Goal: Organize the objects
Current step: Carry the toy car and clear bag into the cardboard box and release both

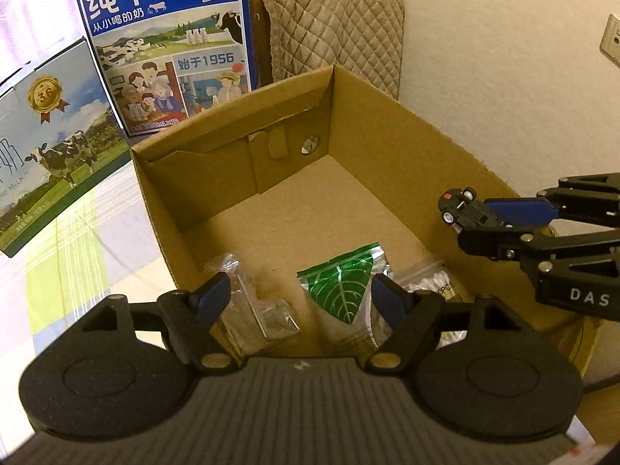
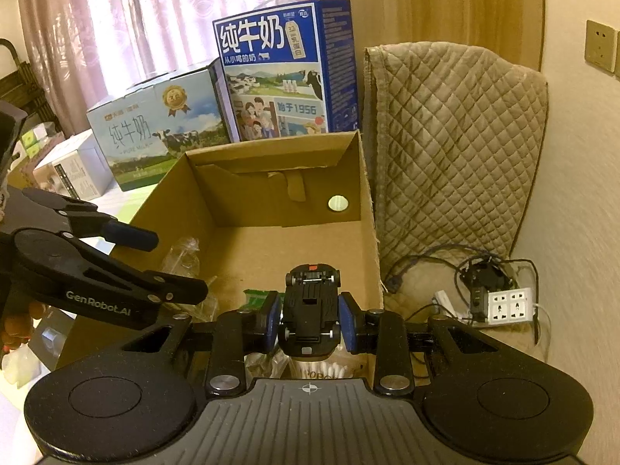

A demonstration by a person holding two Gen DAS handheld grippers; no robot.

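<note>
The right gripper (image 2: pixel 310 317) clamps a black toy car (image 2: pixel 310 310), underside up, above the near right part of an open cardboard box (image 1: pixel 407 131). The left gripper (image 1: pixel 302 290), fingers spread and empty, hovers over a green packet (image 1: pixel 345 283) and clear packet (image 1: pixel 252 302) inside the box.

Your right gripper (image 2: pixel 310 319) clamps the black toy car (image 2: pixel 310 306), underside up, above the cardboard box (image 2: pixel 271 240).

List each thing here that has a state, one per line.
Brown cardboard box: open-topped, partly filled.
Black toy car: held over the box, underside up.
Right gripper: shut on the car.
Left gripper: open, empty, over the box.
Green leaf-print pouch: lying in the box.
Clear plastic packet: lying in the box.
Blue milk carton: upright behind the box.
</note>
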